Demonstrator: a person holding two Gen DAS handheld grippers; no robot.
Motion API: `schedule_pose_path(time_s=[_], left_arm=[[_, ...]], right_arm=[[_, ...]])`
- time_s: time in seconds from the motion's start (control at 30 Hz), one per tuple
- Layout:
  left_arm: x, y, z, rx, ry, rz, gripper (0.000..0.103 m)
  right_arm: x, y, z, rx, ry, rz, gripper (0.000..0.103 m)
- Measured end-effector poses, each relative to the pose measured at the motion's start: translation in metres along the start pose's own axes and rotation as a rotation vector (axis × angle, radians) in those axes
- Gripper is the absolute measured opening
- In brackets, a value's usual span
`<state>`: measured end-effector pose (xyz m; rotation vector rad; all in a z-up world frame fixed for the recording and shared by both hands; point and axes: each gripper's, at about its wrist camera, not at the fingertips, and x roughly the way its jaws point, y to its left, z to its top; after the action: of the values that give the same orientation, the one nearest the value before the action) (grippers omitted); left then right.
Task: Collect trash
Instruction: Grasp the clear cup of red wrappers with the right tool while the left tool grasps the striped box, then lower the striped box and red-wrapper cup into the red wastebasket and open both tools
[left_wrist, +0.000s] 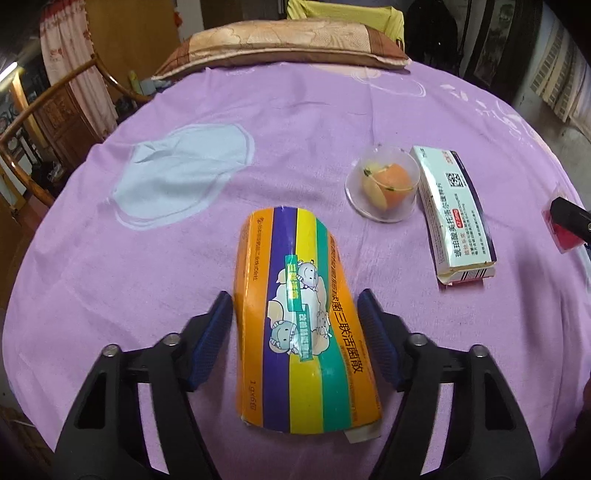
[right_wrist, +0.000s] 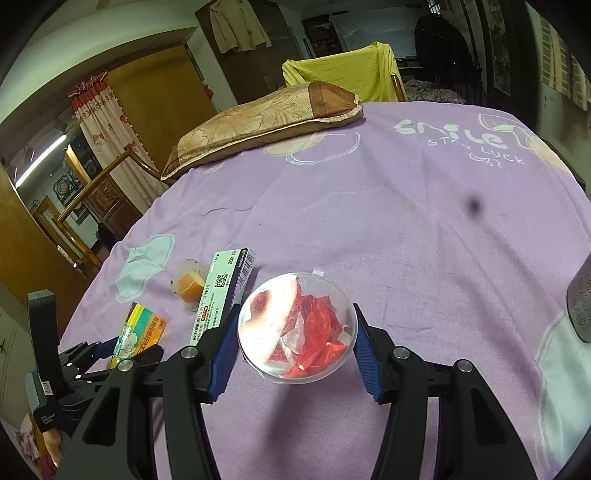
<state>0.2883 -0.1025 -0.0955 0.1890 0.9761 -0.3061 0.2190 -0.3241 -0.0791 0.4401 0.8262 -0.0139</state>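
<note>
Between my left gripper (left_wrist: 295, 328) fingers, standing apart, lies the striped box (left_wrist: 301, 325), long axis parallel with them (small gaps either side). My right gripper (right_wrist: 295, 332) clamps the clear container (right_wrist: 297, 326) of red scraps.

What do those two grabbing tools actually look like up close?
Both tongs look alike. The left tongs have two black plastic arms with cut-out slots and round silver bolts at the joints, ending in ribbed dark-blue pads. The right tongs are built the same. No cables, sleeves or hands show.
</note>
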Motion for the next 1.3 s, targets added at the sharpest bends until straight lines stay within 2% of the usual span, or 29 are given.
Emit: schedule_pose_path(time_s=[0.03,0.1,0.17,0.4,0.6,0.83,1.03,1.3], left_arm=[[-0.003,0.002,-0.001,-0.007,-0.007,-0.014,0.057],[-0.019,0.007,-0.007,-0.035,-0.071,-0.062,0.057],[-0.03,0.01,-0.012,-0.048,-0.096,-0.096,0.057],[-0.081,0.017,-0.03,-0.045,-0.173,-0.09,0.057],[-0.117,0.035,-0.045,-0.086,-0.224,-0.094,0.057],[-0.16,0.062,-0.068,-0.118,-0.287,-0.066,0.057],[-0.193,0.101,-0.101,-0.185,-0.341,-0.03,0.057],[-0.2,0.173,-0.168,-0.307,-0.3,0.057,0.057]], right_arm=[[-0.002,0.0,0.0,0.001,-0.005,0.001,0.057],[-0.007,0.0,0.001,0.004,-0.023,0.008,0.057],[-0.012,0.001,0.001,0.005,-0.035,0.019,0.057],[-0.024,0.012,-0.004,-0.029,-0.058,0.051,0.057],[-0.048,0.024,-0.02,-0.064,-0.109,0.082,0.056],[-0.078,0.032,-0.056,-0.067,-0.142,0.134,0.056],[-0.102,0.054,-0.068,-0.097,-0.165,0.17,0.056],[-0.12,0.105,-0.083,-0.175,-0.166,0.24,0.056]])
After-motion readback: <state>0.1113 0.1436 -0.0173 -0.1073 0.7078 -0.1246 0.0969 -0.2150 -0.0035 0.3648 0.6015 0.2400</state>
